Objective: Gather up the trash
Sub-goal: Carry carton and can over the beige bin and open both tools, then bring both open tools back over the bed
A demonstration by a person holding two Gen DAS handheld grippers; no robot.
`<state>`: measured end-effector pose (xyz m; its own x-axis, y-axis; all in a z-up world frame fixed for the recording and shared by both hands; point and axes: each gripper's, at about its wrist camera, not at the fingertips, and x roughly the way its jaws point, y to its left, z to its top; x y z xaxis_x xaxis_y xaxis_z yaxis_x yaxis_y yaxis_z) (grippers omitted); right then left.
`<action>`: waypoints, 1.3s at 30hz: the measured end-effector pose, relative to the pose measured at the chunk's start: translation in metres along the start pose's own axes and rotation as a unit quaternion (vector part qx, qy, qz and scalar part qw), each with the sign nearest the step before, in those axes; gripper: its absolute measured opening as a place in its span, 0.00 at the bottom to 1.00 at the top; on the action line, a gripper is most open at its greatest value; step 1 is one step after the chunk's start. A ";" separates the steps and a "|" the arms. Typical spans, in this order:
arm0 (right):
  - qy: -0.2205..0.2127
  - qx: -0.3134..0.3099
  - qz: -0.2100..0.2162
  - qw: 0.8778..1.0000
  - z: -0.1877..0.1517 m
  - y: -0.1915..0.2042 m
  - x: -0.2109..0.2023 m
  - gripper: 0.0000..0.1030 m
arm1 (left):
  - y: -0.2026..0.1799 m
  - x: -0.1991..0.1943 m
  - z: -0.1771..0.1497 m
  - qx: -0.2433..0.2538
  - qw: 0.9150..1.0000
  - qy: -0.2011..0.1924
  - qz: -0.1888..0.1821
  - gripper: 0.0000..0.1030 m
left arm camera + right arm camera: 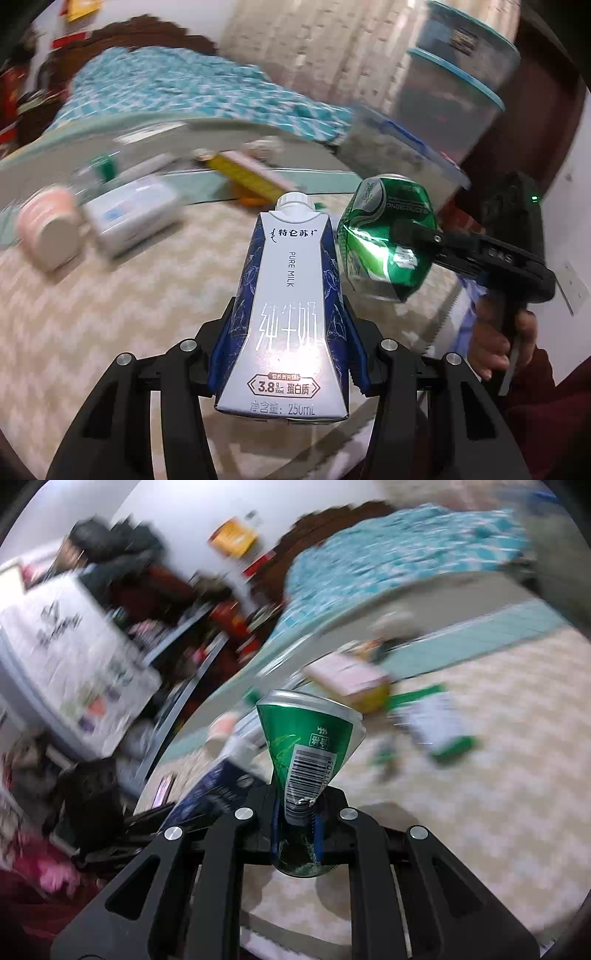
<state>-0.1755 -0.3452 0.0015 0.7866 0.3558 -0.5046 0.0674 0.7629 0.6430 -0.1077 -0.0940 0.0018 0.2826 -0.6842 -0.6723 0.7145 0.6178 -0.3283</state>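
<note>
My left gripper (286, 350) is shut on a white and blue milk carton (286, 295), held above the patterned table (110, 332). My right gripper (297, 834) is shut on a crushed green can (310, 746), pinched at its squashed middle. In the left wrist view the right gripper (410, 240) holds the green can (384, 236) just right of the carton's top. The carton's dark side (210, 797) shows blurred at the left of the right wrist view.
On the table lie a pink cup (51, 236), a white packet (129, 218), a yellow and pink box (251, 173), and a green-edged white carton (439, 723). Stacked clear storage bins (454, 96) stand at the right. A bed with a teal cover (184, 85) is behind.
</note>
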 end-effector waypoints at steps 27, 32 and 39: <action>-0.194 0.189 -0.173 0.947 0.067 -0.232 -0.153 0.16 | -0.217 0.284 0.129 0.188 0.964 0.149 -0.117 0.47; -0.196 0.225 -0.195 0.934 0.084 -0.268 -0.153 0.45 | -0.259 0.322 0.156 0.206 0.964 0.131 -0.101 0.68; -0.258 0.222 -0.206 0.917 0.066 -0.259 -0.174 0.76 | -0.259 0.317 0.174 0.179 0.971 0.113 -0.109 0.72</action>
<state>-0.2894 -0.6404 -0.0397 0.8160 -0.3037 -0.4918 0.5780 0.4390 0.6879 -0.0915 -0.5387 -0.0108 -0.0193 -0.6570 -0.7536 0.9297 0.2655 -0.2553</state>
